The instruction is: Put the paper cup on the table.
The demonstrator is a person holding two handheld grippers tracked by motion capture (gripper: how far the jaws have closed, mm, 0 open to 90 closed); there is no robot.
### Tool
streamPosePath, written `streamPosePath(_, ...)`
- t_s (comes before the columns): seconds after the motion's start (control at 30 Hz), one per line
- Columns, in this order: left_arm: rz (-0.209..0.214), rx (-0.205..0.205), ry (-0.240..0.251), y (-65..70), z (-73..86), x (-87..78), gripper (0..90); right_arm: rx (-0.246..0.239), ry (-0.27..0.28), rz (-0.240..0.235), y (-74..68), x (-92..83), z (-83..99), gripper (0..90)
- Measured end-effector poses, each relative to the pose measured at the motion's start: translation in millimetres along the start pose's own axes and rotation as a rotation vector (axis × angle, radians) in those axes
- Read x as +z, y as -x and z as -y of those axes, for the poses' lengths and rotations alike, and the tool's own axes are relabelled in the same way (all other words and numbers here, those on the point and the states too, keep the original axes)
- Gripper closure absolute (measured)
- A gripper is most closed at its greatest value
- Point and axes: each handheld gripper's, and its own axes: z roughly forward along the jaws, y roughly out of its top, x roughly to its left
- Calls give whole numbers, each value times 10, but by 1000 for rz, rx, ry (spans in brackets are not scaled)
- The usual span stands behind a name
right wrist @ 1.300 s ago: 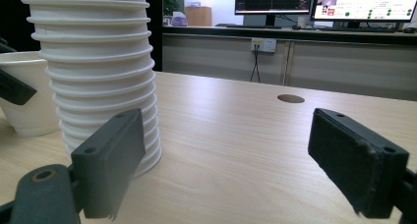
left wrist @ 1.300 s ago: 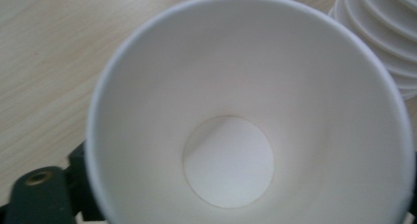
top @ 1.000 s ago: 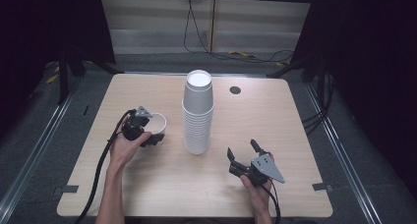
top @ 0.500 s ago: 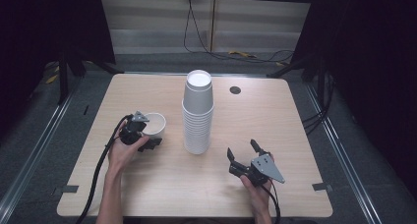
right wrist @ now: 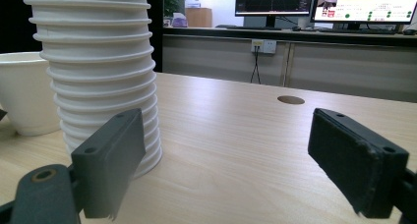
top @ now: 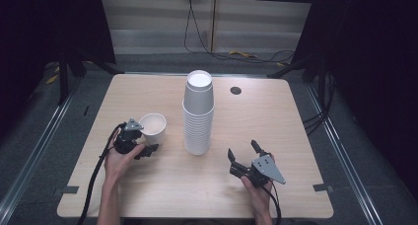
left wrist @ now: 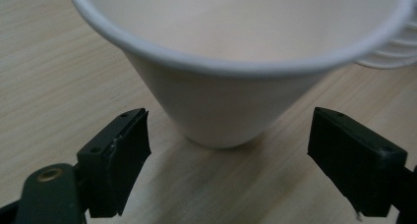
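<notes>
Though touching nothing, left gripper (left wrist: 228, 170) fingers apart around single cup (left wrist: 221, 62); right gripper (right wrist: 226, 170) fingers apart beside cup stack (right wrist: 96, 71).

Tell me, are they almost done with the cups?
Probably not. One single cup stands upright on the table, apart from the tall stack of cups. The left gripper is open beside that cup, not holding it. The right gripper waits open. The stack looks untouched otherwise.

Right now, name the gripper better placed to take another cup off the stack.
Probably right: the right gripper is open beside the cup stack, while the left gripper, also open, brackets the single cup.
</notes>
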Motion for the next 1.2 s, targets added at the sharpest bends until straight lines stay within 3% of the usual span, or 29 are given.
streamPosePath(0.13,-34,13,40,69,19,-93,158,2,3,3,1,-4,1,137)
streamPosePath(0.27,-44,-7,97,128,55,-175,158,3,3,2,2,-4,1,138)
streamPosePath(0.4,-48,5,131,179,78,-237,158,3,2,2,3,-6,1,138)
streamPosePath(0.5,-10,-19,175,201,122,-259,158,4,2,3,3,-7,1,138)
streamPosePath(0.9,17,-33,261,375,266,-307,164,4,4,2,2,-5,1,138)
streamPosePath(1.03,57,-65,328,436,310,-351,158,3,5,3,3,-6,2,139)
streamPosePath(1.17,78,-72,391,535,343,-378,158,3,7,2,2,-8,3,138)
streamPosePath(1.2,88,-65,427,563,351,-400,160,3,7,2,1,-8,3,139)
